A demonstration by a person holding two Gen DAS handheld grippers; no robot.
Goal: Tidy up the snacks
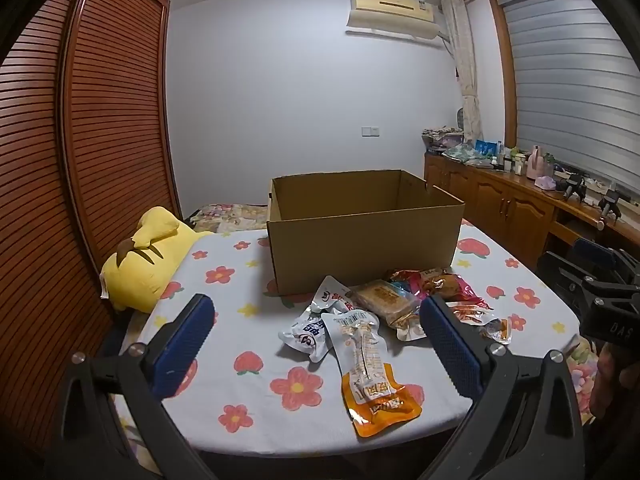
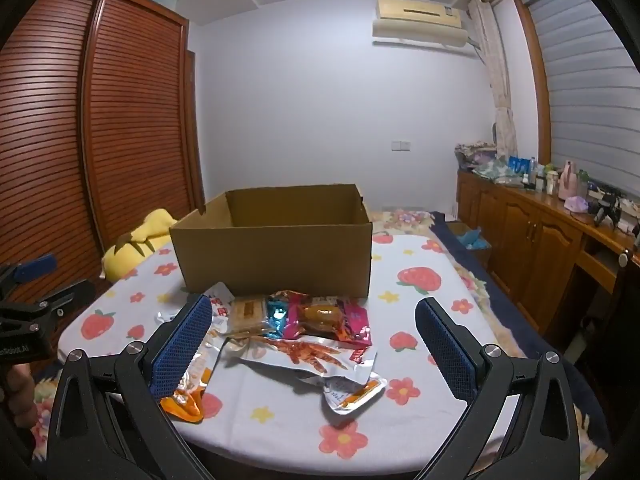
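Four fingers apart; one box.

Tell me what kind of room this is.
Most likely a bedroom at home. A bed lies behind the table, a louvred wardrobe fills one wall, and an air conditioner hangs near the curtained window.

A table draped in a white cloth printed with flowers and strawberries is carrying an open brown cardboard box, a heap of foil and plastic snack packets lying just before it, and a yellow plush toy resting at its left edge.
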